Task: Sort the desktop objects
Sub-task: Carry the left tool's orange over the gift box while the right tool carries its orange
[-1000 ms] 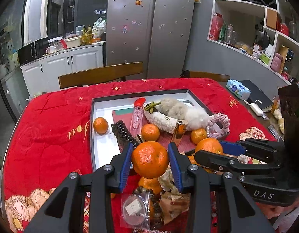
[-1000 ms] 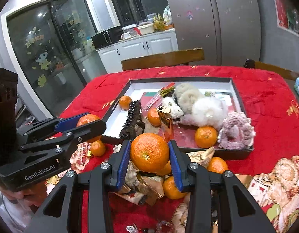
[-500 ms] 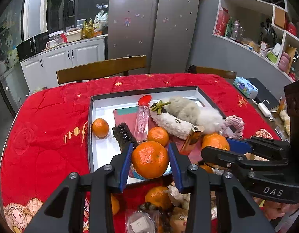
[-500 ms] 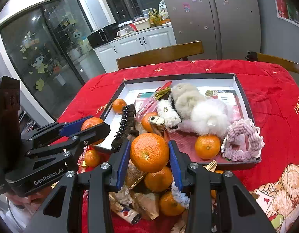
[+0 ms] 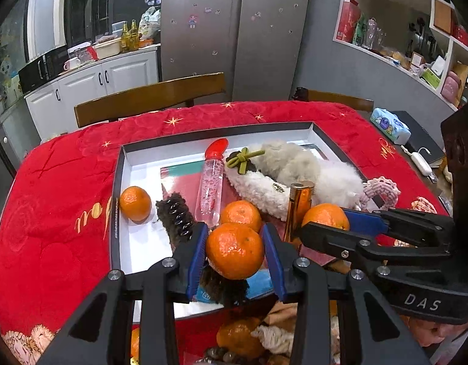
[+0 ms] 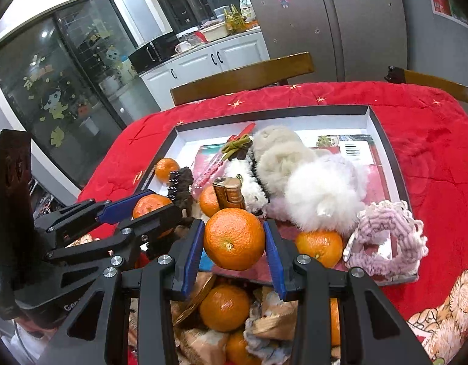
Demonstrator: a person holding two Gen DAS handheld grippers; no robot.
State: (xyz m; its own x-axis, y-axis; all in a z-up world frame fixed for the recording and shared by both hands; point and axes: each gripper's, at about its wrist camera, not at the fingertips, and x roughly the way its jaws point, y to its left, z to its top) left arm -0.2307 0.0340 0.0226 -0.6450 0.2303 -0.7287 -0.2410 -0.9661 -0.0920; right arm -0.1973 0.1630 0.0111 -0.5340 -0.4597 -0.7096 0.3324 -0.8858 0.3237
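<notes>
Both grippers advanced over the shallow black-rimmed white tray (image 5: 118,188) at frame centre, left gripper (image 5: 235,251) and right gripper (image 6: 234,245) each pinching a round orange tangerine, presumably for release there.

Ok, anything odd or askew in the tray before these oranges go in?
One thing: the gold lighter stands propped at a tilt against the fluffy white toy instead of lying flat. The tray is crowded on its right side; nothing looks spilled or damaged.
</notes>
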